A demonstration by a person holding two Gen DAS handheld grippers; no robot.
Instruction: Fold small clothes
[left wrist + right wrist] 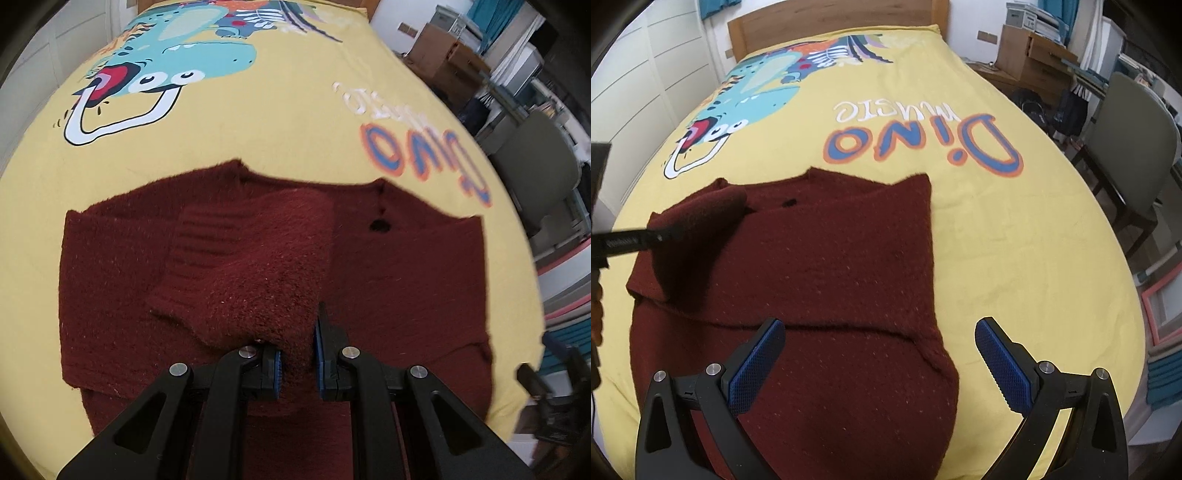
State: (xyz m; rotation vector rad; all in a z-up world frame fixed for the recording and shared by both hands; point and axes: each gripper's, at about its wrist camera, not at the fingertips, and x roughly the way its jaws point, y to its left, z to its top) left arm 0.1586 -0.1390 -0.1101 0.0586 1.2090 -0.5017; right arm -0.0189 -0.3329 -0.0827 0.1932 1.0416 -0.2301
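Observation:
A dark red knitted sweater (406, 288) lies flat on the yellow bed cover (277, 122), collar toward the headboard. My left gripper (297, 363) is shut on the sweater's left sleeve (255, 266) and holds it lifted over the body, ribbed cuff hanging to the left. In the right wrist view the sweater (831, 266) fills the middle, the lifted sleeve (698, 221) is at the left with the left gripper (624, 245) beside it. My right gripper (879, 363) is open and empty above the sweater's lower right part, whose right sleeve is folded in.
The bed cover (1015, 240) has a dinosaur print and "Dino music" lettering. A wooden headboard (831, 18) stands at the far end, white wardrobe doors (646, 92) on the left. A grey chair (1126, 140) and cardboard boxes (1030, 55) stand to the right.

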